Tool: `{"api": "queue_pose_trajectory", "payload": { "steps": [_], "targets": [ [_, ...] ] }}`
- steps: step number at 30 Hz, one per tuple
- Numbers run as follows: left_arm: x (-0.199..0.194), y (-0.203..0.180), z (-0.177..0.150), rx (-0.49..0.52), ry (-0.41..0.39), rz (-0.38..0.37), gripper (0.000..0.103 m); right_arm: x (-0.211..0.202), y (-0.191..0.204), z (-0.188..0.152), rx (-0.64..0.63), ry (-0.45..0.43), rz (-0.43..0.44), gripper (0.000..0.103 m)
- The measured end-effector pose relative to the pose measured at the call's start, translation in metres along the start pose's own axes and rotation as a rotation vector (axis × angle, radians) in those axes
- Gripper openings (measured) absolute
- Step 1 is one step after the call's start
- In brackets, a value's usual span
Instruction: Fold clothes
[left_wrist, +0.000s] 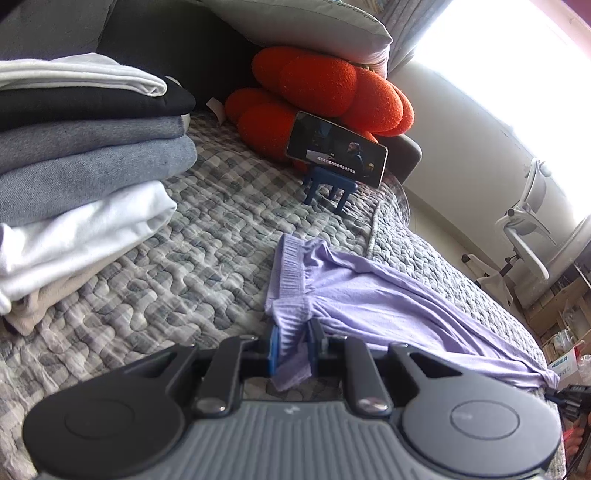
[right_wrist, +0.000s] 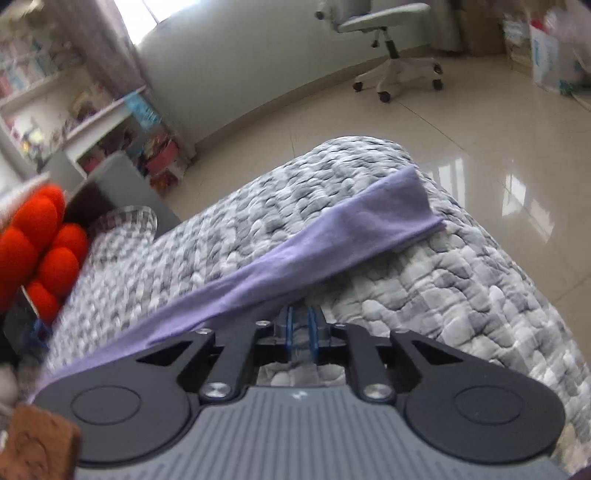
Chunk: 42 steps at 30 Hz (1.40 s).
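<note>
Nearest, the left hand-held gripper (left_wrist: 293, 338) pinches the ribbed waistband of the thin lilac cotton trousers (left_wrist: 369, 295); the right hand-held gripper (right_wrist: 300, 325), pads nearly together, meets their edge, hold unclear. Light, limp, easily creased, they stretch lengthwise from waistband toward the checked grey quilted bed (left_wrist: 207, 236) edge; hem and waistband corners seem the best holds.

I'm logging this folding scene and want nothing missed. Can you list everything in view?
lilac garment: one, stretched over the quilt
quilt: one, grey-white check, covering the bed
folded stack: one, white, black, grey, blue layers, left
cushion: one, orange, behind the phone
phone: one, screen lit, on a blue stand
office chair: one, white, on the floor
left gripper: shut on the waistband
right gripper: nearly closed under the fabric's edge
</note>
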<state>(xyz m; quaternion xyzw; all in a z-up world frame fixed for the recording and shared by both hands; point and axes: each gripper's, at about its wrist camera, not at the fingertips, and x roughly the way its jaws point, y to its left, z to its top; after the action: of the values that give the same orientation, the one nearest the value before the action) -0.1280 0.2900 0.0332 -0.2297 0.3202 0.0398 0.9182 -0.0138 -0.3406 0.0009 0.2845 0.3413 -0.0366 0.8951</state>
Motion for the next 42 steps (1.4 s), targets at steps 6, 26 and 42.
{"api": "queue_pose_trajectory", "payload": {
  "steps": [6, 26, 42],
  "targets": [
    [0.005, -0.002, 0.003, 0.008, -0.003, 0.001, 0.016, 0.015, 0.03, 0.038, -0.202, -0.066, -0.13, 0.014],
    [0.009, 0.0, -0.001, 0.015, 0.005, 0.009, 0.017, 0.031, 0.051, 0.019, -0.424, 0.0, -0.141, 0.052],
    [0.012, 0.004, -0.003, 0.028, 0.014, -0.005, 0.017, 0.01, 0.047, 0.01, -0.281, -0.007, -0.125, 0.039]
  ]
}}
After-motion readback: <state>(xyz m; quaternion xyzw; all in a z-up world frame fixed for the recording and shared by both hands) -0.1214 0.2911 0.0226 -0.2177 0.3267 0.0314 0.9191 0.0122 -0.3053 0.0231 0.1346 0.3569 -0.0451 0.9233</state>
